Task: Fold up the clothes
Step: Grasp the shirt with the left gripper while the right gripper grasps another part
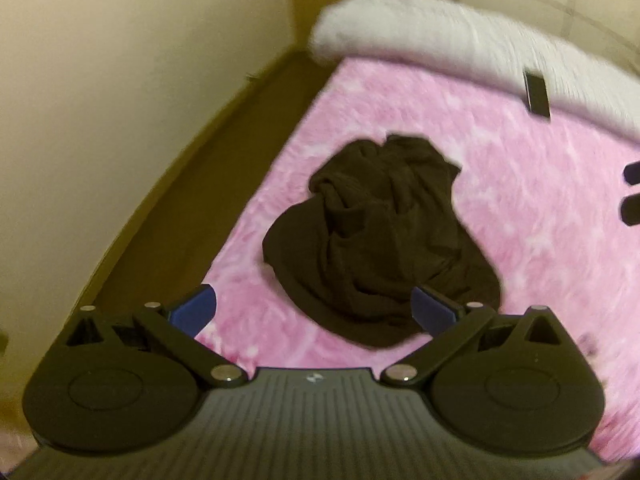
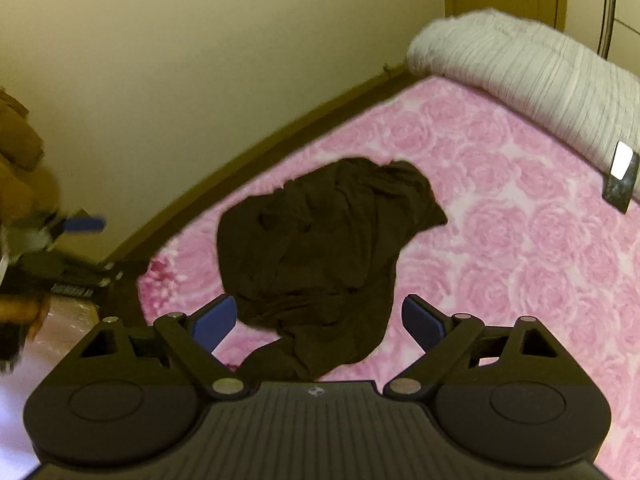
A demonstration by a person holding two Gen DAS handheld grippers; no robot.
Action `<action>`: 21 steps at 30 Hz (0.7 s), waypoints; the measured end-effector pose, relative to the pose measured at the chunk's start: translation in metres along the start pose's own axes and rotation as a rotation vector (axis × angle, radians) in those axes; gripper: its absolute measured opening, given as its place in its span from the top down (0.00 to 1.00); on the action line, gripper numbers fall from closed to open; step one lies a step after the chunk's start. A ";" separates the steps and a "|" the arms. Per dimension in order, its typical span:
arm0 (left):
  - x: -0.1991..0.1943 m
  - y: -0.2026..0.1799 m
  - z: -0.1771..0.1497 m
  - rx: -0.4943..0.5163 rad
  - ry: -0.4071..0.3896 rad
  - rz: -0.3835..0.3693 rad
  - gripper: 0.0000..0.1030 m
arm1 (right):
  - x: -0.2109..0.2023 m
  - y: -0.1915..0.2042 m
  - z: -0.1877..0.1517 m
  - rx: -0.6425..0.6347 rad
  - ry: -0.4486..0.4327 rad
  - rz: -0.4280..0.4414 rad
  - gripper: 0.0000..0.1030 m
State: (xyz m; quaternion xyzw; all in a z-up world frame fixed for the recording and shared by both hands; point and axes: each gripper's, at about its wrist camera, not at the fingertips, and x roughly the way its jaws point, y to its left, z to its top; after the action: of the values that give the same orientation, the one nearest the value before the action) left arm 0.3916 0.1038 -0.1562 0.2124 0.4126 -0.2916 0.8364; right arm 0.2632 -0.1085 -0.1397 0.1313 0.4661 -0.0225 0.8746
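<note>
a dark brown garment (image 1: 380, 236) is lying crumpled in a loose heap on a bed, resting on a pink blanket (image 1: 520, 208) with a rose pattern. it is sitting toward the side of the bed nearest the wall, with folds and creases running through it and one edge trailing toward the cameras.

the left claw (image 1: 314, 308) is hanging above the near edge of the garment with its blue pads standing wide apart, nothing between them pressing on cloth. the right claw (image 2: 318, 320) is doing much the same over the garment's near end, its blue pads (image 2: 214, 322) spread apart and gripping nothing; the cloth is showing in the gap below them, but whether the tips are touching it cannot be told.

beyond the garment, a rolled white quilt (image 2: 520, 68) is lying across the far end of the bed. a small dark phone-like thing (image 2: 620, 176) is resting at the quilt's edge on the blanket. a cream wall (image 2: 200, 60) with a brown skirting strip is running along the bed's side.
</note>
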 end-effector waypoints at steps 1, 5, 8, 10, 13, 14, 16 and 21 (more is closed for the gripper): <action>0.020 0.008 0.005 0.032 0.002 -0.026 0.01 | 0.014 0.005 0.002 0.011 0.016 -0.008 0.17; 0.093 0.032 0.014 0.133 0.007 -0.113 0.03 | 0.076 0.027 0.007 -0.027 0.047 -0.028 0.17; 0.144 0.043 0.015 0.201 0.019 -0.184 0.16 | 0.123 0.041 0.008 -0.074 0.068 -0.032 0.31; 0.167 0.046 0.013 0.242 0.032 -0.214 0.30 | 0.155 0.051 0.008 -0.125 0.069 -0.035 0.39; 0.187 0.052 0.008 0.264 0.038 -0.284 0.58 | 0.192 0.062 0.008 -0.172 0.065 -0.052 0.55; 0.186 0.054 0.007 0.260 0.033 -0.301 0.67 | 0.204 0.064 0.008 -0.182 0.069 -0.054 0.55; 0.181 0.060 0.004 0.246 0.020 -0.332 0.83 | 0.226 0.072 0.011 -0.213 0.084 -0.057 0.46; 0.148 0.064 0.006 0.228 -0.037 -0.367 0.87 | 0.240 0.079 0.011 -0.262 0.097 -0.100 0.73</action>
State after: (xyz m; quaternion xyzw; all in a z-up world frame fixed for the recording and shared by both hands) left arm 0.5102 0.1013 -0.2662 0.2218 0.3934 -0.4875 0.7473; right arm 0.4210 -0.0152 -0.3146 -0.0065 0.5129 0.0012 0.8584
